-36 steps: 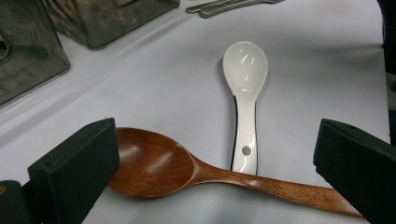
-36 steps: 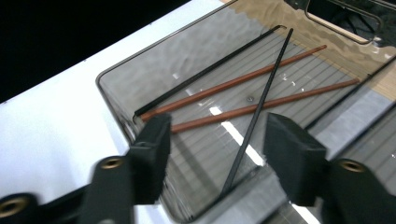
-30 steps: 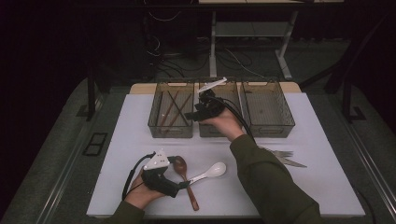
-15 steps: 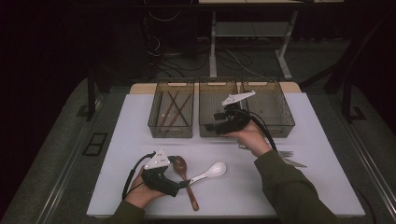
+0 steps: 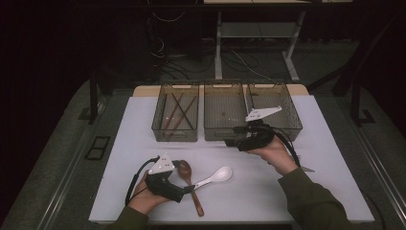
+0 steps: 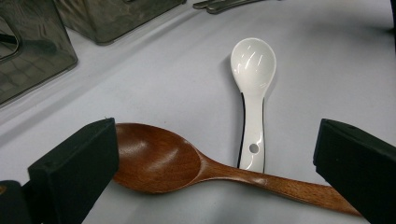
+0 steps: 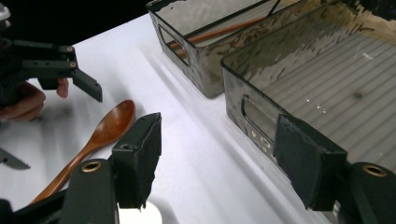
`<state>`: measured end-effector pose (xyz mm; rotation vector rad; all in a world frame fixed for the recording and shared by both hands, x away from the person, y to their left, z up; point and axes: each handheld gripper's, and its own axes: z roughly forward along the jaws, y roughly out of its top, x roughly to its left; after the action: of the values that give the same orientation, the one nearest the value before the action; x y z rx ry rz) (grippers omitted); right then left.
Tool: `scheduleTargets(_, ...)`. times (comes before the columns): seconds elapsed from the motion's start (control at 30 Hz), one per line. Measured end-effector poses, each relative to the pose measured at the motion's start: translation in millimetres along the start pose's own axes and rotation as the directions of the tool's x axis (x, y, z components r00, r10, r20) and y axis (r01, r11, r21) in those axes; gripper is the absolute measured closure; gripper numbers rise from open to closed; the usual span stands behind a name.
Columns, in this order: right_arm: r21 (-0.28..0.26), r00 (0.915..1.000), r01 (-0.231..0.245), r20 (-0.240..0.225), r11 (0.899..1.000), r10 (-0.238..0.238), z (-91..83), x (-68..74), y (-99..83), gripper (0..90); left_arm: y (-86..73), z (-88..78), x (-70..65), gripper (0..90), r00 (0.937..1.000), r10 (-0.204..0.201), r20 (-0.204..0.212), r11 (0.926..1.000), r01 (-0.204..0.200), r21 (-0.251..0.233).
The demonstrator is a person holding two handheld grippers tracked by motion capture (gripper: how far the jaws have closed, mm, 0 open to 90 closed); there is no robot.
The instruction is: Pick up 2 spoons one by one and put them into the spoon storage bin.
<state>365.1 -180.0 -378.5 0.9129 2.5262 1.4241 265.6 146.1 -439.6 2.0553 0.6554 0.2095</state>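
Though untouched, white spoon (image 6: 253, 88) between left claw (image 6: 224, 154) jaws.

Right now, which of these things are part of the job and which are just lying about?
In the job:
- wooden spoon, between the open left gripper jaws
- white spoon beside it
- the three bins
- right gripper, open, empty

Lying about:
- metal cutlery on the table
- cables on the floor

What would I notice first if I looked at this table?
Probably the shiny white spoon lying near the table's front edge, its handle touching a brown wooden spoon. Behind them stand three see-through bins in a row. An open claw sits by the spoons.
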Motion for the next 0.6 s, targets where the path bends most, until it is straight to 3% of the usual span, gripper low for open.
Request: scheduleTargets(0.6,-0.025,0.9999,0.005,-0.009,1.0,-0.005,-31.7,10.4,-46.1,32.6,-0.9,-0.2,0.2,0.0,0.9999,0.003,-0.01,0.9999,-0.003,0.013)
